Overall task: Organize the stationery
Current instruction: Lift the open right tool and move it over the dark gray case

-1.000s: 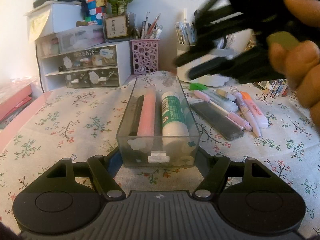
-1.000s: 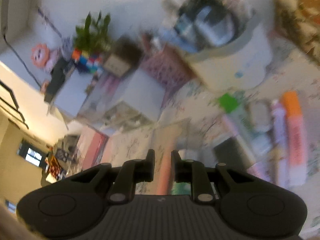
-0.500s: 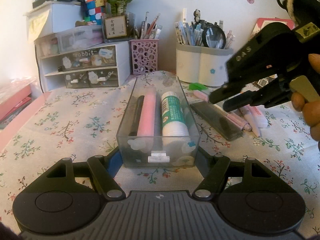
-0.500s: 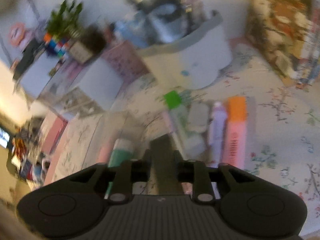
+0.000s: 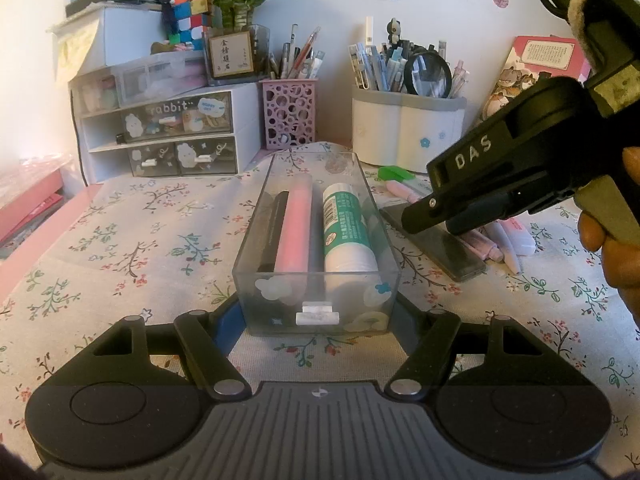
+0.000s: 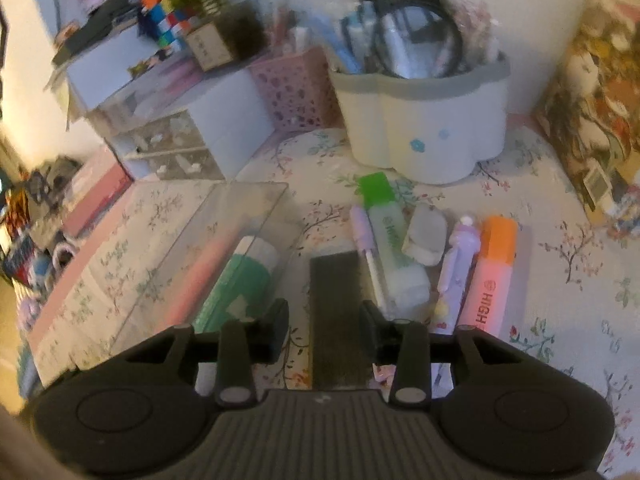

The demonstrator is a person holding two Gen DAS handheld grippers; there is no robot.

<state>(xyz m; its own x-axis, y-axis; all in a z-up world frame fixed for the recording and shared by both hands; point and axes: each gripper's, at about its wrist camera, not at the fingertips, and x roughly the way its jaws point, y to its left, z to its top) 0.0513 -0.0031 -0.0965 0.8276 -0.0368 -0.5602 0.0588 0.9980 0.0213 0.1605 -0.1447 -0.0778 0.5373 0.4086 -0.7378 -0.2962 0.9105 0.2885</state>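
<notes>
Lying flat, dark case point(image 6: 338, 312) lengthwise between right gripper point(image 6: 325, 322) fingers

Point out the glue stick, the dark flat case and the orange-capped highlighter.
glue stick point(image 5: 347, 236), left wrist view, middle of its label.
dark flat case point(image 6: 335, 300), right wrist view, middle of its top face.
orange-capped highlighter point(image 6: 489, 280), right wrist view, pink barrel below the cap.

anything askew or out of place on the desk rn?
Nothing spilled or damaged. The only oddity: the clear drawer is out on the tablecloth, gripped by the left gripper, while loose stationery such as the dark flat case and orange highlighter still lies unsorted beside it.
</notes>
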